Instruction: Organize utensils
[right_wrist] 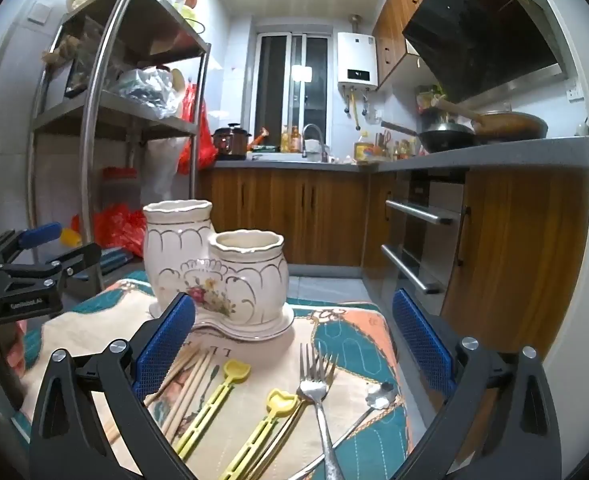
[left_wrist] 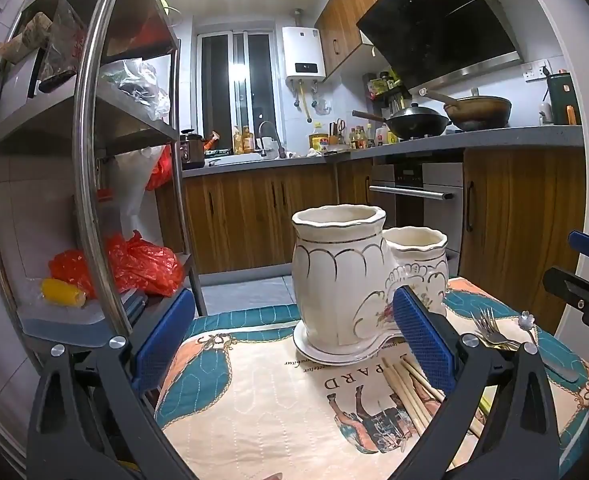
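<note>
On the patterned tablecloth (right_wrist: 346,344), chopsticks (right_wrist: 186,384), 2 yellow picks (right_wrist: 214,404) and forks (right_wrist: 314,384) lie loose before the empty-looking ceramic holder (right_wrist: 214,264); the right gripper (right_wrist: 294,344) and left gripper (left_wrist: 294,340) both gape wide, holding nothing. Sorting looks unstarted.

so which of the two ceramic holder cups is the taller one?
The rear cup, on the left in the right wrist view. Its rim stands above that of the shorter front cup, which bears the flower motif.
</note>
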Motion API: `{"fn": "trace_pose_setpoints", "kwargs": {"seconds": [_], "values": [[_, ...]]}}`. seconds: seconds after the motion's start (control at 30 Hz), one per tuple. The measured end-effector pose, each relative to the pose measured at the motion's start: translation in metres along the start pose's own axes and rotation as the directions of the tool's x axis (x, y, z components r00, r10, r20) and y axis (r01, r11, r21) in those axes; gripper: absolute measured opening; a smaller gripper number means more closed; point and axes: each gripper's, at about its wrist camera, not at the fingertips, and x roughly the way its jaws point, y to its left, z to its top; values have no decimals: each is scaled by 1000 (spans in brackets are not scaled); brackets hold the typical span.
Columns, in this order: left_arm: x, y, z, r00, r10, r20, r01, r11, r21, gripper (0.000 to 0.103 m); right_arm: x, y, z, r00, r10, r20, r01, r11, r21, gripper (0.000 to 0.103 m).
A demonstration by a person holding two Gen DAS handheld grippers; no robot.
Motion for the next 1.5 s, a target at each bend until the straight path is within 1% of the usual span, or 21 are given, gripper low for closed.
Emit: {"fn": "trace_pose_setpoints", "kwargs": {"seconds": [1.1, 1.23, 1.33, 1.5], "values": [[3, 1, -2, 1000, -2, -7, 2, 1000, -1, 98, 0, 0, -2, 1000, 2, 2, -2, 1000, -3, 98], [-3, 3, -3, 1000, 9, 29, -8, 1000, -16, 98, 0, 0, -2, 1000, 3, 2, -3, 1000, -4, 98], [-1, 1, -4, 1000, 6, 15, -6, 1000, -7, 98, 0, 0, -2, 1000, 2, 3, -2, 1000, -4, 98], [-1, 1, -3, 1000, 7, 13, -7, 1000, -7, 98, 0, 0, -2, 1000, 3, 2, -3, 1000, -3, 98]]}}
